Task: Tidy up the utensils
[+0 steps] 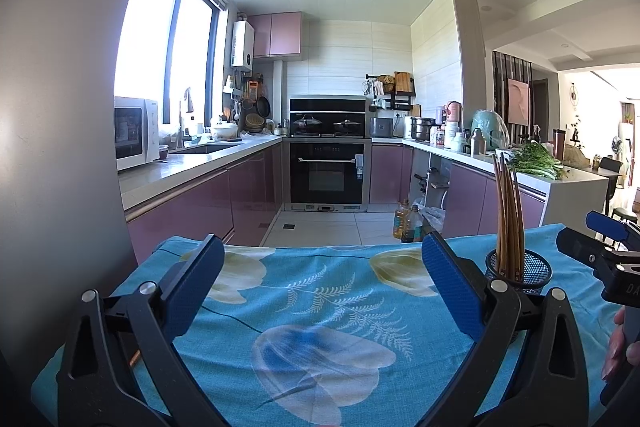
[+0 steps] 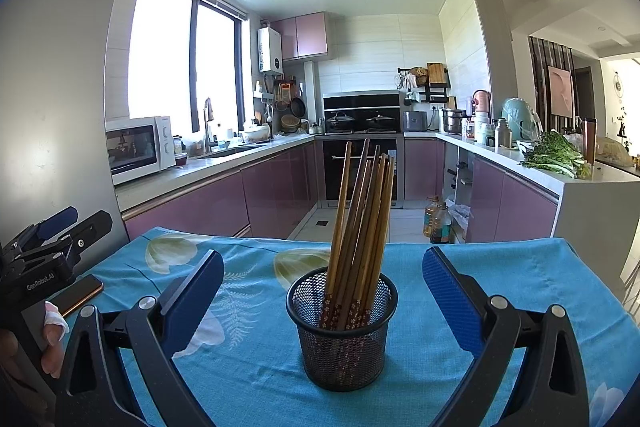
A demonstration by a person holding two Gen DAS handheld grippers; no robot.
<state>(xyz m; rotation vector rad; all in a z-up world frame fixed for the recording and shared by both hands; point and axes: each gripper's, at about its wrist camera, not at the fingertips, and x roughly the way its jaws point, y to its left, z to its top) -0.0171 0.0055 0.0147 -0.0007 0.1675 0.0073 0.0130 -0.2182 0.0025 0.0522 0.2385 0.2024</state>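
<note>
Where the blue floral cloth (image 2: 500, 267) covers the table, a black mesh cup (image 2: 342, 331) is seen upright, filled with wooden chopsticks (image 2: 360, 219) leaning rightward; right gripper (image 2: 323, 291) is spread wide around it, untouching; left gripper (image 1: 323, 277) likewise released, empty

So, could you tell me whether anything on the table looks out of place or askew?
Nothing looks spilled or damaged. The chopsticks all stand in the mesh cup, leaning a little right. One stray item: a phone lies on the tablecloth near the left gripper.
</note>
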